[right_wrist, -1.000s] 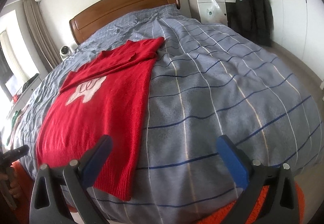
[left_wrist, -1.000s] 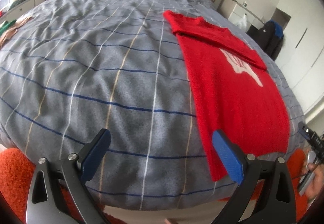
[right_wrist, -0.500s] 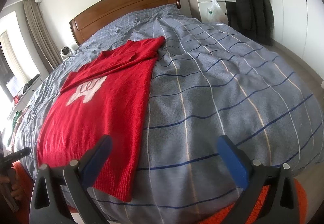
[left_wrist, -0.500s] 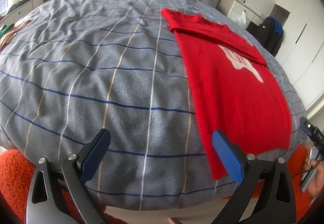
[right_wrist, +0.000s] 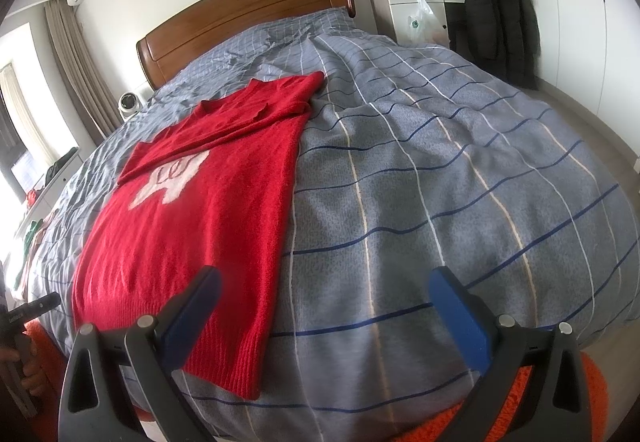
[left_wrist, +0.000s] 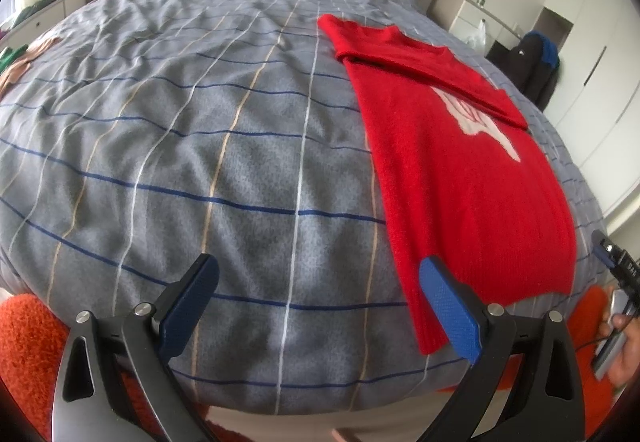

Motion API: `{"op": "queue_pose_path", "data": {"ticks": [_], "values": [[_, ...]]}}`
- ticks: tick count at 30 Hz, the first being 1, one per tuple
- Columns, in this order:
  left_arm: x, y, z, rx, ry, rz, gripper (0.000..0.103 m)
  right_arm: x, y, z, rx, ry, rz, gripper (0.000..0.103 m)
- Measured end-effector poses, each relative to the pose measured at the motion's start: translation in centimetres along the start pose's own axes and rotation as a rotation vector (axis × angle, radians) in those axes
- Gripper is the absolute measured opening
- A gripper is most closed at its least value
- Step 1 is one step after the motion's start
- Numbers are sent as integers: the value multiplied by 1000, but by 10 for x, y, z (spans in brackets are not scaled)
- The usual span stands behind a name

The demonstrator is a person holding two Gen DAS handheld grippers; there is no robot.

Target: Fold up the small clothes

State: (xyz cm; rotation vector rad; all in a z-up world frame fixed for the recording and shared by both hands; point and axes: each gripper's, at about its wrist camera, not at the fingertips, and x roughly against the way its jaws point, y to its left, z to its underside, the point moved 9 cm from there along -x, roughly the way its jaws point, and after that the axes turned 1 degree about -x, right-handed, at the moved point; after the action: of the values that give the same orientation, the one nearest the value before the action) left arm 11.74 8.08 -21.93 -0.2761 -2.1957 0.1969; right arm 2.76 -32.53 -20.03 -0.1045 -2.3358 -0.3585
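Note:
A red knitted sweater with a pale motif lies flat on the grey checked bedspread, its sleeves folded across the chest and its hem at the near edge of the bed. My left gripper is open just short of the hem's left corner, holding nothing. In the right wrist view the same sweater lies left of centre. My right gripper hovers open over the hem's right corner, with its left finger above the red fabric and the other over the bedspread.
A wooden headboard closes the far end of the bed. A white dresser and a hung dark jacket stand at the far right. Orange fuzzy fabric sits below the bed edge. A hand holds the other gripper's handle.
Both grippers have edged slightly forward and higher toward the sweater's hem. Both stay open, and the sweater has not moved.

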Motion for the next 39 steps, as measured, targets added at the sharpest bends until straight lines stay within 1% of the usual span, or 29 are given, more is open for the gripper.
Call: {"op": "queue_pose_path", "data": {"ticks": [27, 30, 32, 33, 35, 37, 39], "values": [[0, -1, 2, -1, 9, 5, 101, -1, 2, 0, -1, -4, -2, 102], [3, -1, 5, 8, 24, 26, 100, 0, 3, -3, -1, 8, -17, 102], [5, -4, 9, 14, 37, 63, 100, 4, 3, -9, -4, 14, -30, 102], [4, -5, 10, 19, 48, 81, 99, 7, 5, -12, 0, 25, -41, 102], [0, -9, 13, 25, 68, 108, 95, 7, 9, -12, 16, 74, -68, 102], [-3, -16, 16, 16, 93, 131, 84, 5, 19, -4, 19, 148, -133, 102], [-7, -27, 20, -5, 116, 151, 78, 0, 31, 10, 1, 230, -210, 102]]}}
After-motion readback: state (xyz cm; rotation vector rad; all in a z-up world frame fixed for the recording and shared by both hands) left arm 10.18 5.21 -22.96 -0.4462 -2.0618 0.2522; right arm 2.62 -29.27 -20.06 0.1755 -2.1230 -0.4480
